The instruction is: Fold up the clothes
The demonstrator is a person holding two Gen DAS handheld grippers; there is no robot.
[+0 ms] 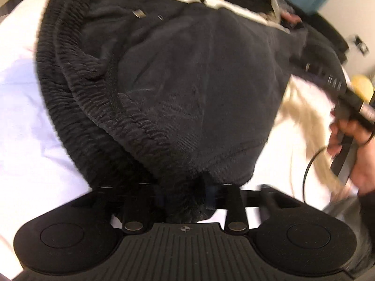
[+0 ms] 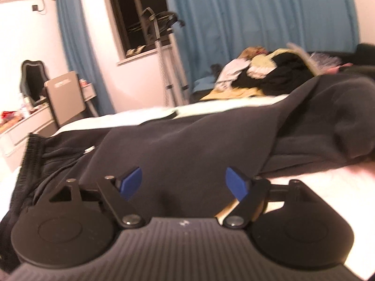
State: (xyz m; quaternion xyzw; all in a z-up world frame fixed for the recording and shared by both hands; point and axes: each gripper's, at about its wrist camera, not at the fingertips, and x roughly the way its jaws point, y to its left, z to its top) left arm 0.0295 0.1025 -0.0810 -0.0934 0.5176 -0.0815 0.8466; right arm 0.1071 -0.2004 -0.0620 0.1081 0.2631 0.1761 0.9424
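Dark garment lies spread on a white-sheeted bed, elastic ribbed waistband bunched along its left side in the left wrist view.

Left gripper points steeply down at the near edge of the cloth. A fold of the waistband lies bunched between its fingers, which are mostly buried in the fabric; cannot tell whether the pads press on it or stand free.

Right gripper sits low over the bed, angled only slightly down, blue pads spread wide apart. Garment lies under and between them, pads not pressing on it (a tan strip shows below the right finger, unclear what it is).

In the left wrist view a person's hand grips the handle of the right gripper at the right edge, fingers wrapped around it, a black cable looping down beside.

Beyond the garment, a heap of other clothes, black, white and yellow, rests at the far end of the bed. Blue curtains behind; a desk stands at the left wall.
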